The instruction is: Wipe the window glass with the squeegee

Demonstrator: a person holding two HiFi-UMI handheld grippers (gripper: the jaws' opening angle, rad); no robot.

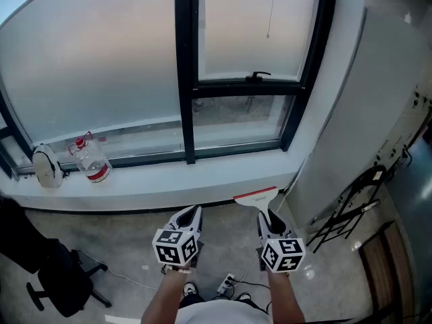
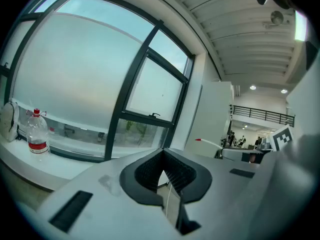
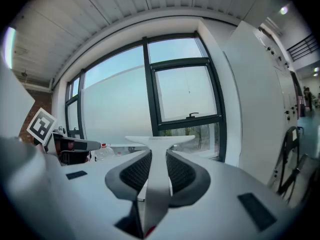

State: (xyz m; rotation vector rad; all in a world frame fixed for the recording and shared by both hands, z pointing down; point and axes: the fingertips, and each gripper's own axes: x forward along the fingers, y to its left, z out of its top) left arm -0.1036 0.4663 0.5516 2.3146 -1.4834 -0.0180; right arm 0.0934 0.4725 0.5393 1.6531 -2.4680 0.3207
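Two grippers: right gripper [image 1: 271, 217] clamped on squeegee [image 1: 256, 196] handle, left gripper [image 1: 191, 214] closed, empty. Risk: handle twisting when pressed against window glass [image 1: 94, 66].

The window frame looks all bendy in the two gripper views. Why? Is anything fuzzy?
Left gripper view: the wide lens bows the window frame and darkens the corners. Right gripper view: same bowing; the squeegee handle nearest the camera is soft, the window sharper. Head view: the frame bends only slightly; the glass is evenly lit, without hard glare.
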